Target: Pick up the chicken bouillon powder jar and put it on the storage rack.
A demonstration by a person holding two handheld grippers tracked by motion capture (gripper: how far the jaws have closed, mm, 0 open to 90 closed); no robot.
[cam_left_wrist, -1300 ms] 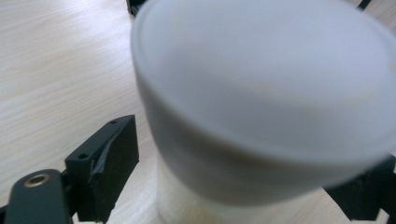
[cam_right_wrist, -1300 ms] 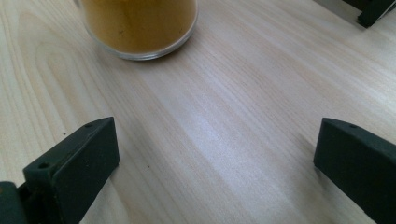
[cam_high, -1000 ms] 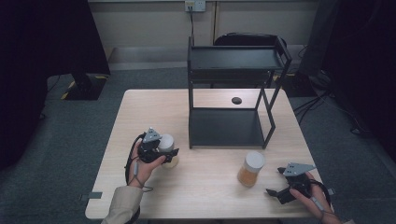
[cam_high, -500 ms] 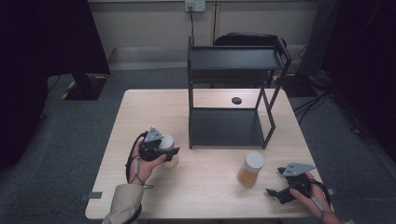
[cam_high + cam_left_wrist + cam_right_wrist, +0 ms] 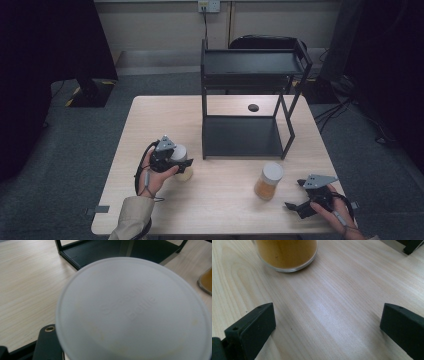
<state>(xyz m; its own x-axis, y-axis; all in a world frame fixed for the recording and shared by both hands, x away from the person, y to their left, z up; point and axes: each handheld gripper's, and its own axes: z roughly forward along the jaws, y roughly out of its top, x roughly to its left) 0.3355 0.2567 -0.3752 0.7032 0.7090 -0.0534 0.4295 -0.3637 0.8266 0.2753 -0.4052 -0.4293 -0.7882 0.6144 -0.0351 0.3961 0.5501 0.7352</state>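
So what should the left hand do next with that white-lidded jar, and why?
Probably lift it a little off the table. The left gripper has just closed its jaws on the white-lidded jar, which stands on the wood in front of the black shelf rack, so the grip looks made. The right gripper rests open, short of the orange-filled jar.

Pale wood-grain counter (image 5: 225, 200); matte black metal shelf rack (image 5: 245, 135); white-lidded clear glass jar (image 5: 268, 181), orange-brown inside; frosted white round lid (image 5: 132, 312); grey carpet floor (image 5: 60, 165).
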